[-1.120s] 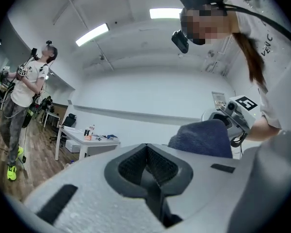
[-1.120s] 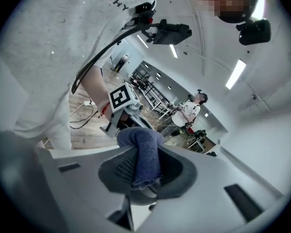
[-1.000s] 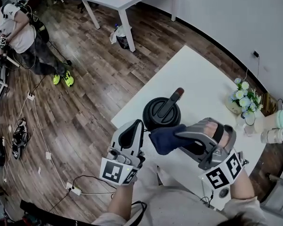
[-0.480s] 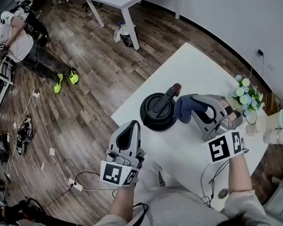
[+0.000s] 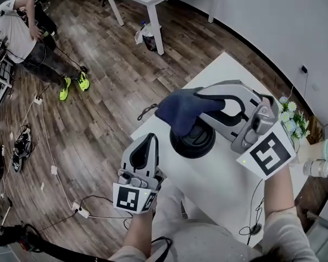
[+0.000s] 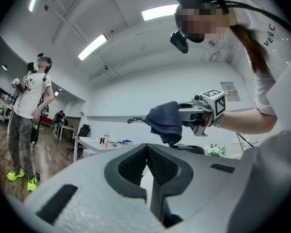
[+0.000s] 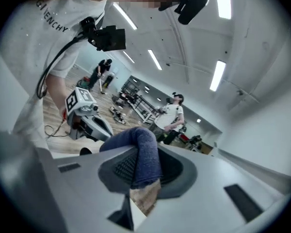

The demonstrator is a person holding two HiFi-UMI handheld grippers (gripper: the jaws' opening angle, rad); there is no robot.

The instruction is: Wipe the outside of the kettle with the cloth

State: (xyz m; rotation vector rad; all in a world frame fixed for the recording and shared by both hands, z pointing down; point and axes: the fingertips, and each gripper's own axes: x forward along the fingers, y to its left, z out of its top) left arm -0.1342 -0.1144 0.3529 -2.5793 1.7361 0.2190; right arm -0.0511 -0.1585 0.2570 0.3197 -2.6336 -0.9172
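We are gripping a crumpled dark blue cloth (image 5: 179, 111) in our right gripper (image 5: 203, 103). Its jaws are clenching a fold of the fabric, and the bundle is hanging over the top of the round black kettle (image 5: 197, 142). The kettle is standing upright on the white rectangular table (image 5: 224, 184), near its left edge. In the left gripper view the cloth's lowest tip is hanging just over the kettle's lid, and we cannot tell whether it is touching. Our left gripper (image 5: 151, 138) is hovering beside the table's edge, over the brown wooden floor (image 5: 98, 119). It is apart from the kettle, its jaws pressing together on nothing.
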